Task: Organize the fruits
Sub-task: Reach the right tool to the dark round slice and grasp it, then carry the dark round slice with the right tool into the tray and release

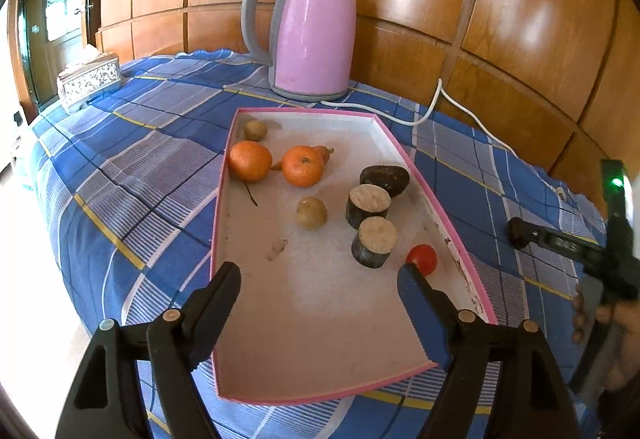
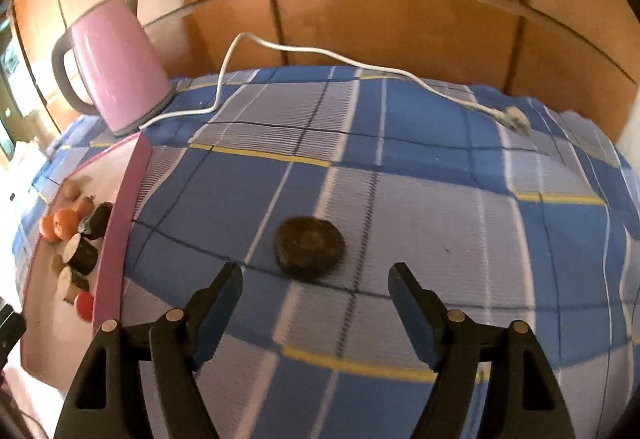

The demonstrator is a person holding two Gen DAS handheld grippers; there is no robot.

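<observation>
The right tongs (image 2: pixel 316 279) stand wide apart above the checked blue cloth (image 2: pixel 420 199) on the surface, with nothing between them. Just beyond their tips lies a dark round piece (image 2: pixel 309 248), flat on the cloth. At the left, a pink-rimmed tray (image 2: pixel 124 223) holds oranges (image 2: pixel 60 225), dark cut pieces (image 2: pixel 82 251) and a red tomato (image 2: pixel 85 306). A pink kettle (image 2: pixel 120 71) stands far left, its white cord (image 2: pixel 320 55) trailing right.

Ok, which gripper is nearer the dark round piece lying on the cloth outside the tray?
Right. The right gripper hangs open just short of the dark round piece; the left gripper is open over the tray.
</observation>
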